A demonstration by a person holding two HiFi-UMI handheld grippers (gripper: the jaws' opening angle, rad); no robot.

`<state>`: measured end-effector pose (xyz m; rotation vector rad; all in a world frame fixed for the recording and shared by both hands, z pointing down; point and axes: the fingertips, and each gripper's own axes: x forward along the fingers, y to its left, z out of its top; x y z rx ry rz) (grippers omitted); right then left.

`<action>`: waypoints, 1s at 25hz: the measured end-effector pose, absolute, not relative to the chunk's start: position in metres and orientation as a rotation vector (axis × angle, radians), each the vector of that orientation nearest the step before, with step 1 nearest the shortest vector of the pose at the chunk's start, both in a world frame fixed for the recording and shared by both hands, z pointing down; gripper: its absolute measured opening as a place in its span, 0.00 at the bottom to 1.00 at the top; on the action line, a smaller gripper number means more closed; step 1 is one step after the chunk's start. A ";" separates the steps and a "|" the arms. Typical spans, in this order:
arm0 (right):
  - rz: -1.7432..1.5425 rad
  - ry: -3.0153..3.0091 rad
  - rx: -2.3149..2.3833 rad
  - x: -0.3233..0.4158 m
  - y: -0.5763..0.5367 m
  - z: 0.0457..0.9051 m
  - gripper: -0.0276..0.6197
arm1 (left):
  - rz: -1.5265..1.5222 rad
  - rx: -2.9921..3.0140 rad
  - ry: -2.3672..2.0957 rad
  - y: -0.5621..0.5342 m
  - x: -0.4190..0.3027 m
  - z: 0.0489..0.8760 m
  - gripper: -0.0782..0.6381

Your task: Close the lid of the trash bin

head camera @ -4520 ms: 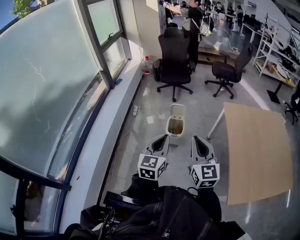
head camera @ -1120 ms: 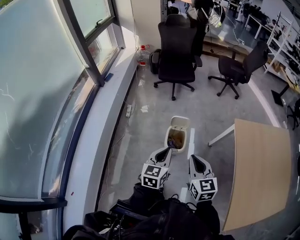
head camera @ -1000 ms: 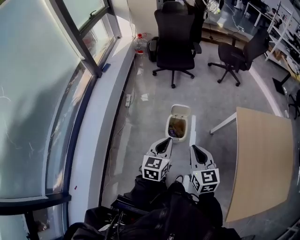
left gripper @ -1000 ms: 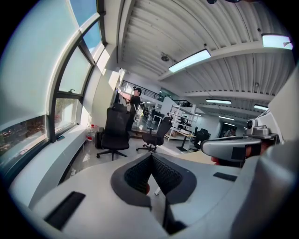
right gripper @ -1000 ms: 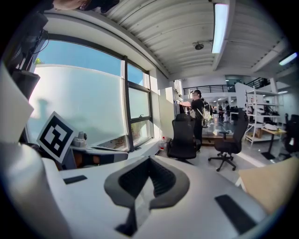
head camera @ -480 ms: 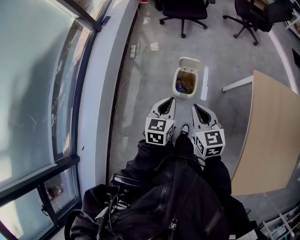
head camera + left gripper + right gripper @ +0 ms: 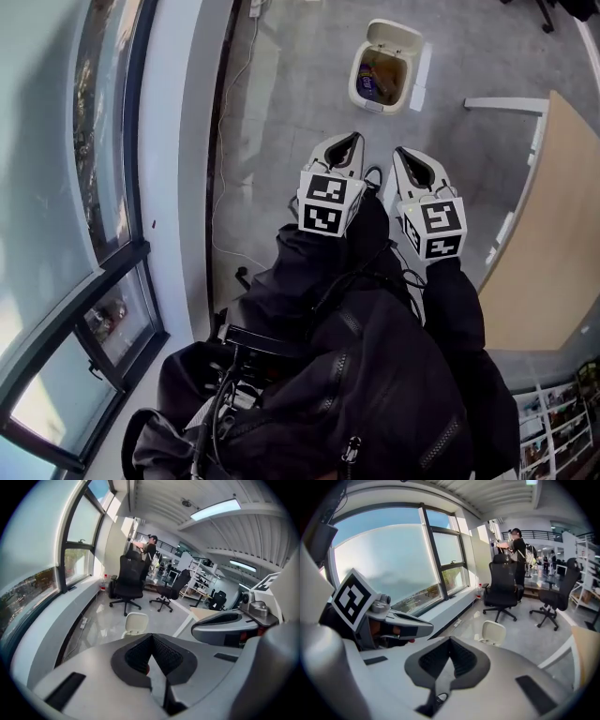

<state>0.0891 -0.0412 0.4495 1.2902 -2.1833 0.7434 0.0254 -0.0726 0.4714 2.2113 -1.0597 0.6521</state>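
Note:
A small white trash bin [image 7: 381, 67] stands on the grey floor with its lid [image 7: 395, 37] swung up and open; brown rubbish shows inside. Both grippers hover above my lap, well short of the bin, and touch nothing. My left gripper [image 7: 349, 139] and right gripper [image 7: 401, 152] point toward it side by side. In the left gripper view the raised lid [image 7: 136, 622] stands just beyond the shut left gripper [image 7: 151, 635]. In the right gripper view the bin [image 7: 492, 633] lies ahead of the shut, empty right gripper [image 7: 450, 639].
A wooden table [image 7: 555, 234] with a white leg [image 7: 497, 103] stands right of the bin. The window sill [image 7: 183, 141] runs along the left. Black office chairs [image 7: 127, 581] and a standing person [image 7: 517, 550] are farther back. My dark jacket [image 7: 356, 375] fills the lower head view.
Both grippers have sunk and tipped downward together. The head view has tilted down, so the bin has slid to the top edge. The lid stays open.

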 end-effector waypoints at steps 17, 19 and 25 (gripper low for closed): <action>0.874 -2.087 1.090 0.080 -0.032 0.617 0.05 | 0.863 1.956 -1.099 -0.031 -0.034 0.632 0.11; 0.876 -2.076 1.073 0.082 -0.030 0.635 0.05 | 0.874 1.933 -1.098 -0.023 -0.040 0.648 0.11; 0.886 -2.061 1.037 0.081 -0.030 0.689 0.05 | 0.895 1.880 -1.083 -0.001 -0.052 0.696 0.11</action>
